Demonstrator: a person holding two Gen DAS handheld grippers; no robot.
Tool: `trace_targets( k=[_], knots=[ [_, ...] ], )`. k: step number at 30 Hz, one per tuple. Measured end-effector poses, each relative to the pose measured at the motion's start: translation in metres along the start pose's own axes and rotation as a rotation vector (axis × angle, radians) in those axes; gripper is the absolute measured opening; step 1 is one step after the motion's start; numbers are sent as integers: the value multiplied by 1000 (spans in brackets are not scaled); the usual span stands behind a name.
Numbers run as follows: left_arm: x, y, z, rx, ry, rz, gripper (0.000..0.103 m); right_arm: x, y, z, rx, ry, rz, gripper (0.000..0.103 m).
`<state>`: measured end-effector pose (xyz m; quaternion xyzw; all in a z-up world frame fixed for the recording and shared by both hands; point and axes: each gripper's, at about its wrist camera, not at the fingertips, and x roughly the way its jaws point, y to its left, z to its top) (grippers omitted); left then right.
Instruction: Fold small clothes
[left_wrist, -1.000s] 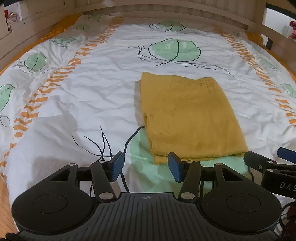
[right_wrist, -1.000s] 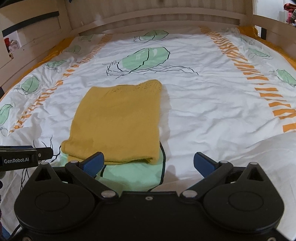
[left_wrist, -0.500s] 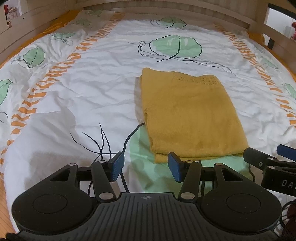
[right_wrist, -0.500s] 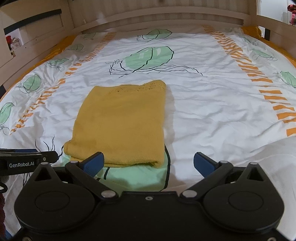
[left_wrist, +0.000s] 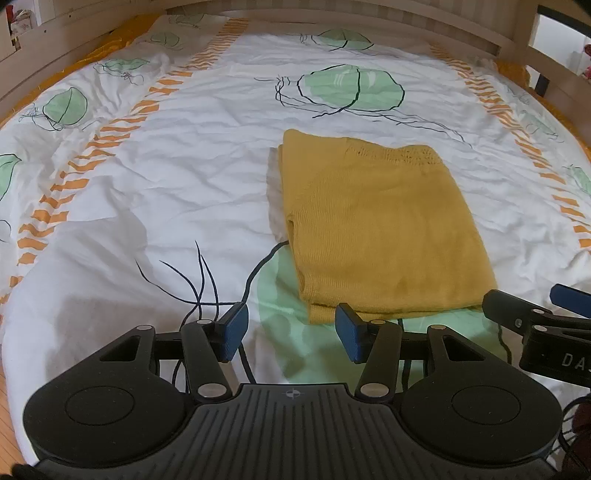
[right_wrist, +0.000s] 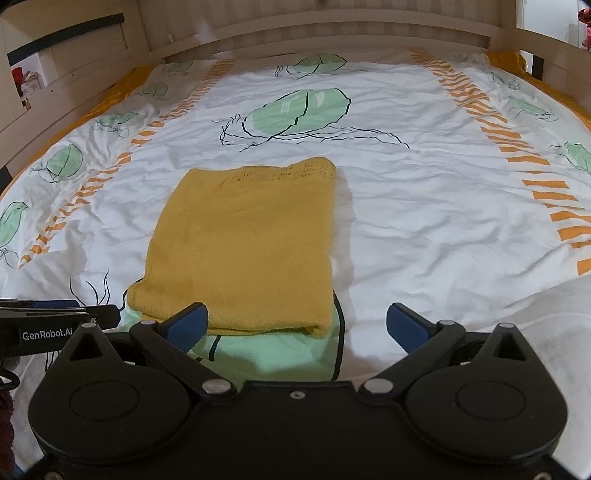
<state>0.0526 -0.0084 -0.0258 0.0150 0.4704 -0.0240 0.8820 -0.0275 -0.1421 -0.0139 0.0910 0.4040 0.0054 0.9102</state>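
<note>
A yellow knit garment (left_wrist: 380, 229) lies folded into a flat rectangle on the bed; it also shows in the right wrist view (right_wrist: 247, 247). My left gripper (left_wrist: 291, 330) is open and empty, just short of the garment's near left corner. My right gripper (right_wrist: 295, 326) is open wide and empty, just short of the garment's near right corner. The right gripper's fingers (left_wrist: 517, 314) show at the right edge of the left wrist view. The left gripper's finger (right_wrist: 62, 314) shows at the left edge of the right wrist view.
The bed has a white quilt (left_wrist: 166, 177) with green leaf prints and orange stripes. A wooden bed frame (right_wrist: 332, 37) rings the far and side edges. A quilt fold (right_wrist: 535, 314) rises at the near right.
Both grippers have drawn back and risen a little, so the garment sits a bit farther away in both views. The garment has not moved. Both stay open.
</note>
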Motion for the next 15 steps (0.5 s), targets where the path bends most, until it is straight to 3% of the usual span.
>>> trace_targets(
  k=[15],
  knots=[
    [8, 0, 0, -3, 20, -6, 50, 10, 1, -1, 9, 32, 17, 103]
  ],
)
